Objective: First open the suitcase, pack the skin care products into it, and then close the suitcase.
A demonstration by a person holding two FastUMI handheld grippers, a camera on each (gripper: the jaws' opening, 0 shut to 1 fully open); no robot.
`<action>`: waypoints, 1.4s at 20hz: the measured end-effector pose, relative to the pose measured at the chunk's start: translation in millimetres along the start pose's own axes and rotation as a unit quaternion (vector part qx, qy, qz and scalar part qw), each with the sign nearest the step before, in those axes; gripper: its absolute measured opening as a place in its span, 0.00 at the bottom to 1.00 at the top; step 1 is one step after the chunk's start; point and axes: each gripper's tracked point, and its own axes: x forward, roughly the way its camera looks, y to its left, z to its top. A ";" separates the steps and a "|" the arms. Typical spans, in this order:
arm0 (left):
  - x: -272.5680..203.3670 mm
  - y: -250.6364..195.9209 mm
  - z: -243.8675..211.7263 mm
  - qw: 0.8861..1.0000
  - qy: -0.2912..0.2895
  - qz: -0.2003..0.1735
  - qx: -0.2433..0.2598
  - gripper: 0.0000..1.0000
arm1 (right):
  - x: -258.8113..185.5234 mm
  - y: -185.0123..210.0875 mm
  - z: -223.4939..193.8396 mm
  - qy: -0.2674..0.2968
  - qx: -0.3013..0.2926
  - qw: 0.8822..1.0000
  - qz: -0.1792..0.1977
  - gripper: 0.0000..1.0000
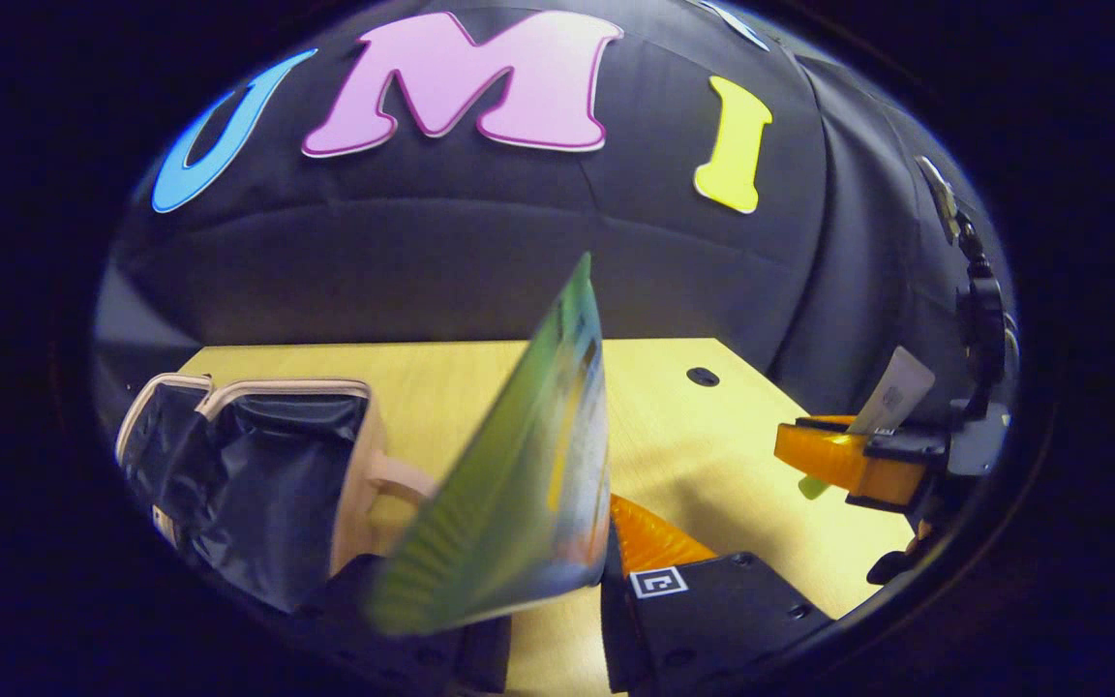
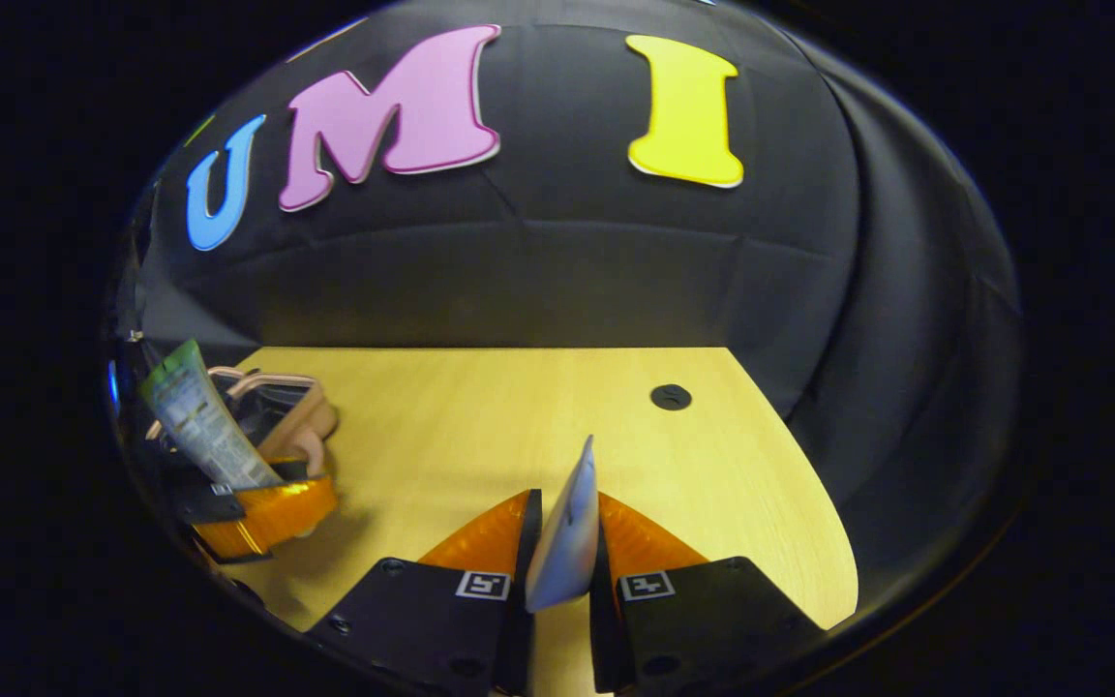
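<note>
My left gripper (image 1: 567,557) is shut on a green skin care tube (image 1: 519,484), which stands up between its fingers above the wooden table (image 1: 674,426). To its left lies the open suitcase (image 1: 257,465), a pale shell with dark lining. My right gripper (image 2: 565,505) is shut on a thin pale tube (image 2: 567,528), seen edge-on. Far right in the left gripper view, the right gripper (image 1: 848,455) holds that pale tube (image 1: 896,392). In the right gripper view, the left gripper (image 2: 267,513) carries the green tube (image 2: 204,426) in front of the suitcase (image 2: 291,407).
A round dark hole (image 2: 671,396) marks the table's far right part. The black cloth wall stands close behind the table. The table's right edge (image 2: 809,484) drops off to dark floor.
</note>
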 end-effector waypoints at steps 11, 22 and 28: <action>-48.3 250.2 -78.9 0.953 0.283 0.107 -0.025 0.40 | -71.2 167.3 53.3 -0.005 -0.049 0.986 0.160 0.26; -20.4 268.7 -102.3 0.934 0.341 0.092 -0.050 0.59 | -104.6 231.5 69.1 0.017 -0.050 0.981 0.186 0.26; -96.4 282.2 -3.0 0.989 0.106 0.073 -0.071 0.98 | -61.3 283.5 63.7 0.058 -0.086 0.979 0.175 0.26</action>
